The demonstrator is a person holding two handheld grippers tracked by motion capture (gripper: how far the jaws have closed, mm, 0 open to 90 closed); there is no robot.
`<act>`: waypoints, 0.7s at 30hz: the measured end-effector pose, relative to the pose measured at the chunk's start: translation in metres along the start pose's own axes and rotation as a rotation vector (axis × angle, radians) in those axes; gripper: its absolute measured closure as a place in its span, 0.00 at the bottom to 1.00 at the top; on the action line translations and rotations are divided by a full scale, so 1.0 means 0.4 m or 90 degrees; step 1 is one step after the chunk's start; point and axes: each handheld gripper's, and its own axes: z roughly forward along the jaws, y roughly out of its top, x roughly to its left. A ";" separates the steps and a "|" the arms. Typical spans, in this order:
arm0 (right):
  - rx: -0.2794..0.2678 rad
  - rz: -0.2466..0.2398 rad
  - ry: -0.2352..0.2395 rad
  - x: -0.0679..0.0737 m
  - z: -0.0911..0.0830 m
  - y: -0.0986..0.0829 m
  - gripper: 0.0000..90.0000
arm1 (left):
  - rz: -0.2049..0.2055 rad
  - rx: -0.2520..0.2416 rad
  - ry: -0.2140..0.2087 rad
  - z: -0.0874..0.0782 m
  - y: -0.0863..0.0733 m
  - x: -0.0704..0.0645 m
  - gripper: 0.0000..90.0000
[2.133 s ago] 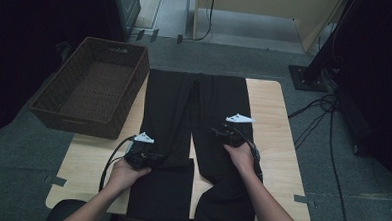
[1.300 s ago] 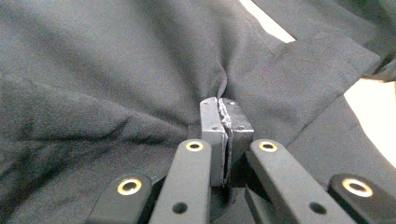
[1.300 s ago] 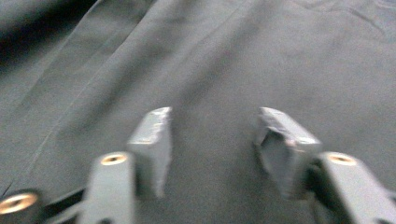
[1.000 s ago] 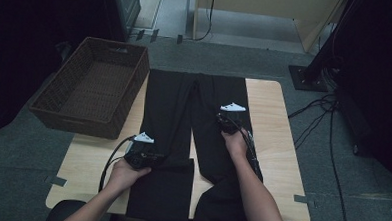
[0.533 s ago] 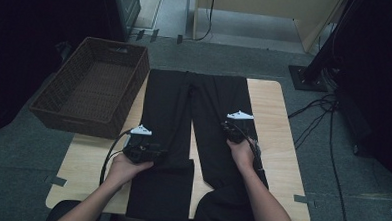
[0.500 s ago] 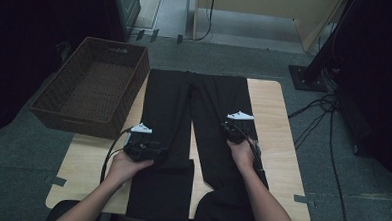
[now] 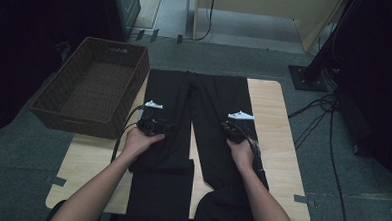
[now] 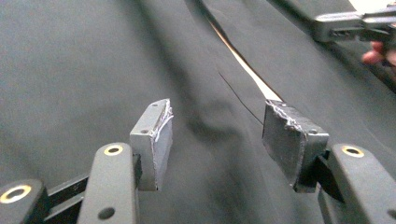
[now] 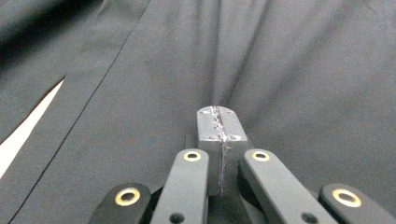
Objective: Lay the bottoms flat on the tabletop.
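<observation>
A pair of black trousers lies flat on the wooden table, waist at the far end and legs towards me. My left gripper hovers low over the left leg; in the left gripper view it stands open with only cloth beneath the gap. My right gripper rests on the right leg. In the right gripper view its pads are pressed together, and creases in the fabric run into the tips, as if a small ridge is pinched.
A brown wicker basket sits on the floor against the table's left edge. Cables trail on the floor at the right. A strip of bare wood shows between the two legs. The other gripper appears top right in the left gripper view.
My left gripper has moved forward along the left trouser leg, away from me. The right gripper has shifted only slightly and stays on the right leg.
</observation>
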 end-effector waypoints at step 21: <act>-0.001 0.007 0.008 -0.005 0.008 0.006 1.00 | -0.004 0.024 0.001 0.117 0.065 0.009 0.57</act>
